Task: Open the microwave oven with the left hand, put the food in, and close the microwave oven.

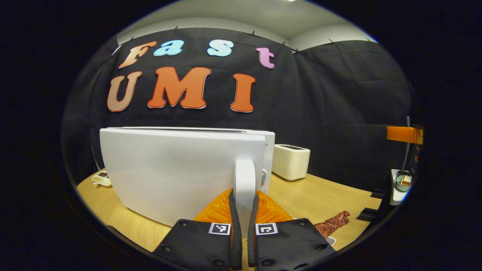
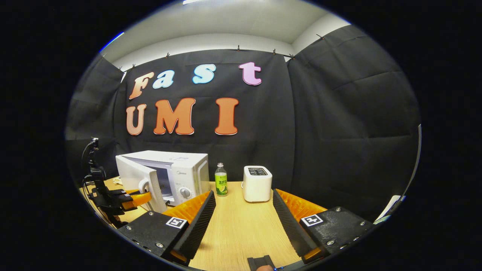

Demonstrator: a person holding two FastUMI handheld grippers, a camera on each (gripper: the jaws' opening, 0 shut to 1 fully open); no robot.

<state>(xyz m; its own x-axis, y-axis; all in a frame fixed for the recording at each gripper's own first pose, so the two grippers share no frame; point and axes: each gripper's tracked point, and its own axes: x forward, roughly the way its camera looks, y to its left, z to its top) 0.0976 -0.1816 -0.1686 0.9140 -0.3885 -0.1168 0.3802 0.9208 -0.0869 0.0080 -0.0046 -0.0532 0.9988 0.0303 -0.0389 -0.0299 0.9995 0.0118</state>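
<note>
The left gripper (image 1: 244, 229), at the bottom centre of the left gripper view, has its fingers closed on the door handle (image 1: 244, 180) of the microwave (image 1: 180, 169), one finger on each side of the white bar. The door fills the middle of that view and stands partly swung out. In the right gripper view the microwave (image 2: 177, 171) sits at centre left with its door (image 2: 141, 180) ajar and the left gripper (image 2: 139, 198) at the handle, low on the left.

The right gripper (image 2: 241, 218) hangs at the bottom of its own view with its fingers wide apart and nothing between them, above the table (image 2: 241, 226).

The food is likely the reddish strip (image 1: 333, 223) lying on the table at the lower right of the left gripper view; what it is exactly cannot be told.

The main risk is likely the grip on the handle: the bar is smooth and curved, so a pull along a straight line rather than the door's arc could let the fingers slide off. A hard tug might drag the whole microwave across the table toward the bottle (image 2: 220, 180) and toaster (image 2: 257, 183) just beside it. If the door stops half open, the right gripper would have little room to carry food in.
</note>
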